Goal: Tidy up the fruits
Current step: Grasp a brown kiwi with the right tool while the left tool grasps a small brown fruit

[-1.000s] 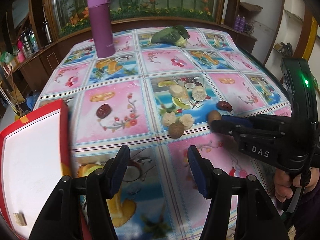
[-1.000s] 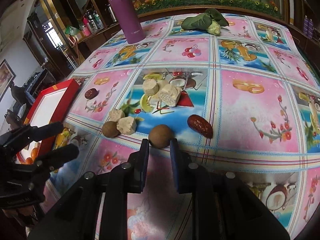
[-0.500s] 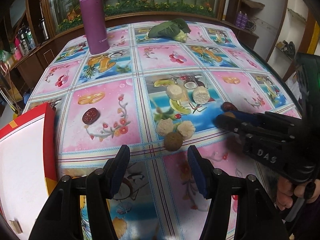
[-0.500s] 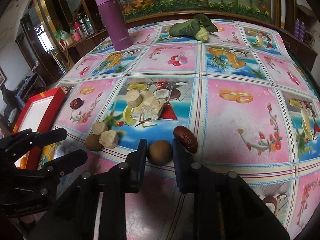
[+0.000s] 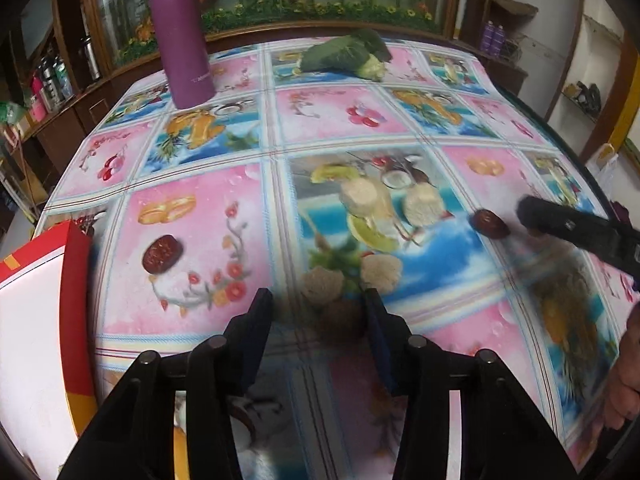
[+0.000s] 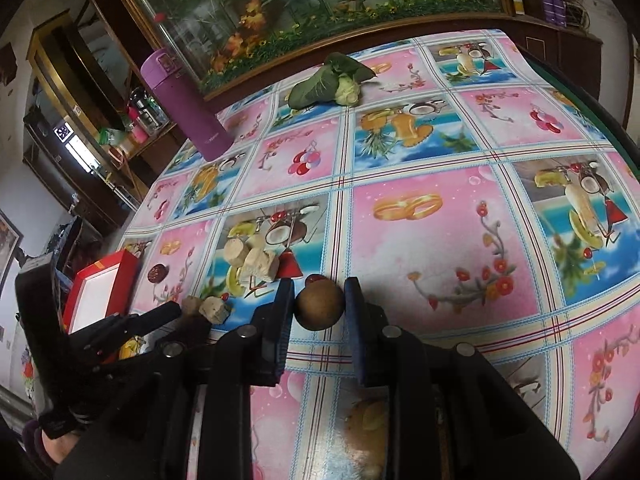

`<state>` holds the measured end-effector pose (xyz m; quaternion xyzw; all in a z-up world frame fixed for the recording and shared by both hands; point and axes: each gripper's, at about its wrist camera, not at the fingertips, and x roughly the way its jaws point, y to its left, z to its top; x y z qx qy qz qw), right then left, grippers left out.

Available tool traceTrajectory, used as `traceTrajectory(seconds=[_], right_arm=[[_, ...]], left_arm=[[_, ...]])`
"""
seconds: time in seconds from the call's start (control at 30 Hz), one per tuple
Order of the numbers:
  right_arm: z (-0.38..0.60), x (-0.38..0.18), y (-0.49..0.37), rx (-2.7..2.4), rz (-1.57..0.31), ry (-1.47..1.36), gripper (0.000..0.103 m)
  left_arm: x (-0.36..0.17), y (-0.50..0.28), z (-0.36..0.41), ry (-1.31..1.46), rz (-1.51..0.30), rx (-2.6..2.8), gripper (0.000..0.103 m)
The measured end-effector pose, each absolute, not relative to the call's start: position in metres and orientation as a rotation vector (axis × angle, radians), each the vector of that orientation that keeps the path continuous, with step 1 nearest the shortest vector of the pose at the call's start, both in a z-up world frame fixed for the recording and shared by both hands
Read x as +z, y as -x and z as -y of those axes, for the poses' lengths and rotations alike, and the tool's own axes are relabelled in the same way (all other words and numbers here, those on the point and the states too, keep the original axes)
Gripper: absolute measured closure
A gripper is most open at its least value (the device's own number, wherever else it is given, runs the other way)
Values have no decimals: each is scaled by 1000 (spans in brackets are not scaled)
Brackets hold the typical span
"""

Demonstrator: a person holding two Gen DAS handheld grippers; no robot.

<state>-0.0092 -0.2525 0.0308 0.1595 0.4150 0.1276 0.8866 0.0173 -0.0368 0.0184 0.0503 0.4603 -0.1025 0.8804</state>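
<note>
My right gripper (image 6: 319, 304) is shut on a brown round fruit (image 6: 320, 307), its pads touching both sides just above the fruit-print tablecloth (image 6: 440, 248). A second brown round fruit (image 5: 342, 317) lies blurred between the open fingers of my left gripper (image 5: 318, 308), closer to the right finger. Pale cut chunks (image 5: 382, 270) sit just beyond it, two more (image 5: 362, 198) further back. One dark red date (image 5: 162, 254) lies left, another (image 5: 489, 224) right, beside the right gripper's dark finger (image 5: 560, 230). The left gripper (image 6: 176, 316) shows at the right wrist view's left.
A red box with a white inside (image 5: 74, 280) sits at the table's left edge. A purple flask (image 5: 182, 32) and a green leafy vegetable (image 5: 344, 54) stand at the far side. A hand (image 5: 624, 380) holds the right gripper. Wooden cabinets surround the table.
My left gripper moved forward until the second brown fruit lay between its open fingers. My right gripper closed onto its brown fruit, and its view has tilted.
</note>
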Motion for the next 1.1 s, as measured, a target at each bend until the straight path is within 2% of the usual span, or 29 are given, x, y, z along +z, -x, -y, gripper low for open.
traceTrajectory(seconds=[0.1, 0.27, 0.4, 0.77, 1.1], right_arm=[[252, 30, 9, 272, -867, -332, 76], [247, 29, 10, 285, -872, -309, 76], [242, 27, 11, 291, -876, -291, 76], [217, 27, 19, 361, -874, -202, 76], [210, 22, 21, 326, -855, -142, 76]], left_arm=[[19, -16, 32, -94, -959, -199, 71], [18, -6, 23, -91, -953, -190, 74], [17, -4, 17, -79, -952, -187, 81], [22, 7, 6, -14, -935, -199, 81], [56, 50, -16, 21, -848, -181, 81]])
